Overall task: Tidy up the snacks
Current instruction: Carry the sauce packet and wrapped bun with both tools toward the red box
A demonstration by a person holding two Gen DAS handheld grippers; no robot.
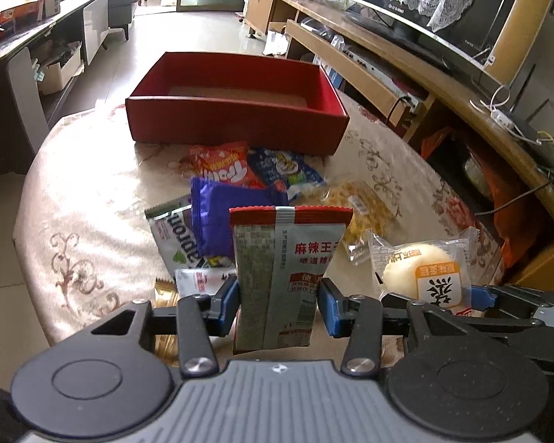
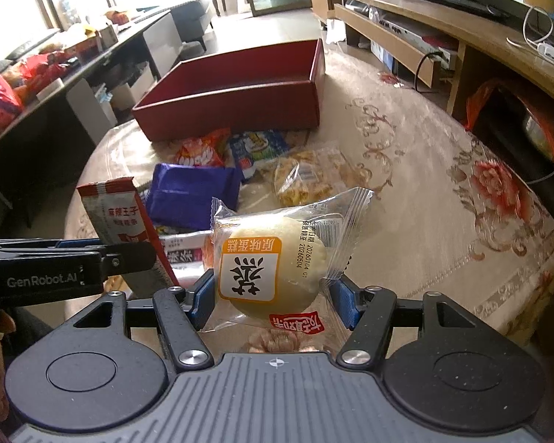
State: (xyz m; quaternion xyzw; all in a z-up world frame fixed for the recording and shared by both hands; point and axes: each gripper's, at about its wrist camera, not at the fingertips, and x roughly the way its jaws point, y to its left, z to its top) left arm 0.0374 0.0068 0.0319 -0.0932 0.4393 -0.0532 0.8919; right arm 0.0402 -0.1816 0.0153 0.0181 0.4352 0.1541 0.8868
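Tablecloth (image 1: 92, 221) with a scrolled floral print covers the round table, and on its far side sits the red box (image 1: 236, 118), an open shallow tray whose cardboard floor shows bare in the left wrist view. Just in front of the box's near wall the loose snacks lie in a heap: an orange-red packet (image 1: 223, 164) touching a blue-and-white packet (image 1: 284, 170), then a purple packet (image 1: 232, 214) overlapping a grey-green sachet (image 1: 170, 232), with a clear bag of yellow crisps (image 1: 358, 203) to the right of them. Nearer the cameras a small white-and-red sachet (image 1: 199, 280) lies flat on the cloth, partly under the purple one. The left gripper (image 1: 279, 302) is clenched on a grey spicy-strip packet (image 1: 284, 277) with a red top edge, its blue pads pressed against both sides so the packet stands upright, lifted off the cloth and well short of the box. The right gripper (image 2: 273, 295) grasps a wrapped round cake (image 2: 273, 262), a pale bun in clear film with an orange label, pinched between its pads and held above the table just to the right of the left gripper's packet. From the right wrist view the left gripper's dark finger (image 2: 92, 258) crosses the lower left.
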